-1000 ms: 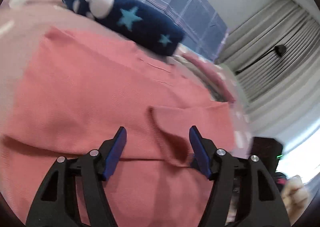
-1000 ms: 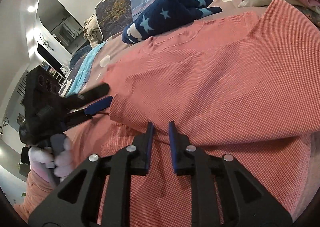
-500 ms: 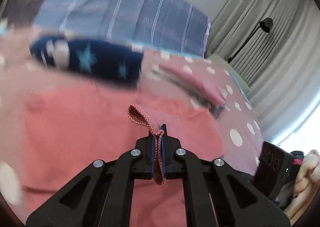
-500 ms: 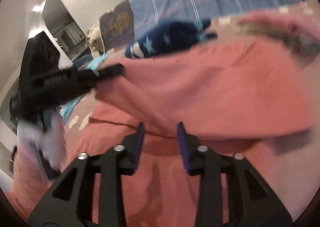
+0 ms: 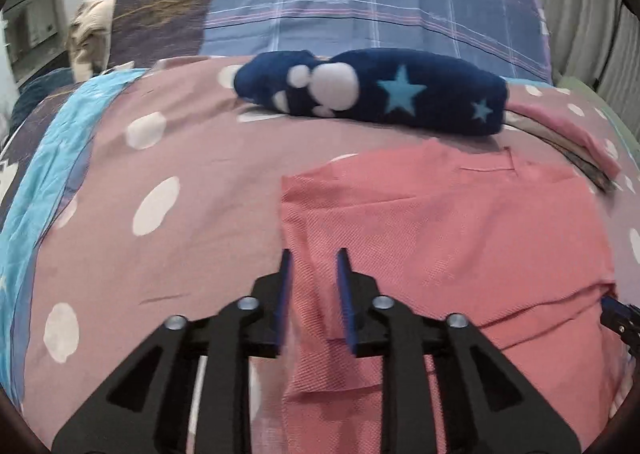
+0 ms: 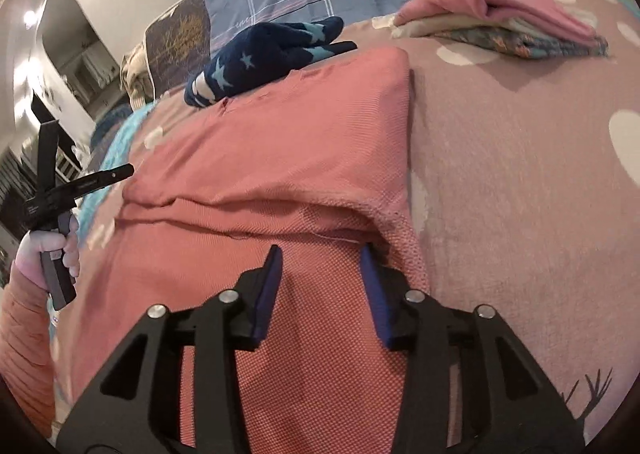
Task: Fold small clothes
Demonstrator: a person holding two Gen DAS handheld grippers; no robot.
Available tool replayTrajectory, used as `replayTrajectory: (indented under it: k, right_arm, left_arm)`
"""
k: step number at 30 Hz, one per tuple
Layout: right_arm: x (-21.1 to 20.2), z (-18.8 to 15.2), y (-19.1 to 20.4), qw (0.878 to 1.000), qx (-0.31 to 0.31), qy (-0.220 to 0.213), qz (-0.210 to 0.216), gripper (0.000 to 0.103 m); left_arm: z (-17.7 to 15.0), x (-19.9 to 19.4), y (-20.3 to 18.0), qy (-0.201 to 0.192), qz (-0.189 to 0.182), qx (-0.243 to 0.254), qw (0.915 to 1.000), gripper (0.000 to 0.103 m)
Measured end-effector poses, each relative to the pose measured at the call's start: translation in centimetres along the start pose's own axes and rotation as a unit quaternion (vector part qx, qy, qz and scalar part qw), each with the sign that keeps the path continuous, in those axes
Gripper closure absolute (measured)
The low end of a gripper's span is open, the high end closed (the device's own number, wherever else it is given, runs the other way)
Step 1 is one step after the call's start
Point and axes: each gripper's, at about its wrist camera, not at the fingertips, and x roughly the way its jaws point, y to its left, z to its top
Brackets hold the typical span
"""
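A salmon-pink waffle-knit garment (image 5: pixel 444 230) lies folded on the polka-dot bed cover; it also shows in the right wrist view (image 6: pixel 272 174). My left gripper (image 5: pixel 314 258) is open and empty, its fingers over the garment's left edge. My right gripper (image 6: pixel 320 254) is open and empty, hovering over the near fold edge at the garment's right side. The left gripper also shows at the far left of the right wrist view (image 6: pixel 120 172), held by a hand.
A navy star-patterned garment (image 5: pixel 372 90) lies beyond the pink one, in front of a blue plaid pillow (image 5: pixel 360 2). A stack of folded clothes (image 6: pixel 500 22) sits at the back right. The pink polka-dot bed cover (image 5: pixel 168 174) spreads to the left.
My left gripper has let go of the pink fabric strip it held and opened, now over the garment's left edge. My right gripper opened wider. The garment lies folded narrower.
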Motion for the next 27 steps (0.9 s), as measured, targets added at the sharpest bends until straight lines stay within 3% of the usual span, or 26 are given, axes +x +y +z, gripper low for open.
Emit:
replayTrajectory:
  k: [2,5,8,10,11,12,15,18,19,23,27]
  right_arm:
    - [0.0,-0.1,0.4,1.000,-0.008,0.000,-0.007,0.059]
    - [0.0,0.1,0.1,1.000,-0.006,0.000,-0.005,0.059]
    - [-0.1,0.1,-0.2,1.000,0.001,-0.004,0.001,0.059]
    - [-0.5,0.1,-0.8,1.000,0.018,-0.013,-0.002,0.077]
    - [-1.1,0.0,-1.9,0.998,0.051,-0.026,-0.009,0.085]
    - [-1.6,-0.2,-3.0,0.996,0.084,-0.037,-0.013,0.099]
    - [-2.5,-1.3,-7.4,0.976,0.208,-0.052,0.033,0.103]
    - [-3.2,-1.0,-5.9,0.985,0.167,-0.045,0.003,0.102]
    - [-3.6,-0.6,-4.4,0.990,0.130,-0.050,-0.018,0.096]
    - [-4.1,1.0,0.2,0.997,0.028,-0.069,-0.022,0.088]
    - [-2.4,3.0,1.4,0.998,0.000,-0.057,-0.010,0.081]
  left_arm:
    - [-0.1,-0.8,0.2,-0.018,-0.003,-0.011,0.9998,0.062]
    - [-0.1,-2.3,-0.7,-0.053,-0.005,0.006,0.9986,0.062]
    - [-0.7,-1.6,-2.1,-0.038,-0.043,0.023,0.9981,0.060]
    - [-2.4,1.0,-2.8,0.010,-0.035,0.037,0.9987,0.057]
    - [-3.6,2.4,-3.0,0.017,-0.022,0.045,0.9986,0.053]
    - [-3.9,2.4,-3.1,0.001,-0.018,0.050,0.9986,0.053]
    - [-3.7,1.9,-3.5,-0.001,-0.004,0.059,0.9983,0.051]
    - [-3.7,1.9,-3.6,-0.003,0.002,0.065,0.9979,0.050]
    - [-3.9,1.9,-3.4,-0.004,0.001,0.065,0.9979,0.050]
    - [-3.9,1.5,-3.5,-0.009,-0.001,0.062,0.9980,0.050]
    - [-3.1,-0.3,-3.9,-0.038,-0.079,0.034,0.9956,0.045]
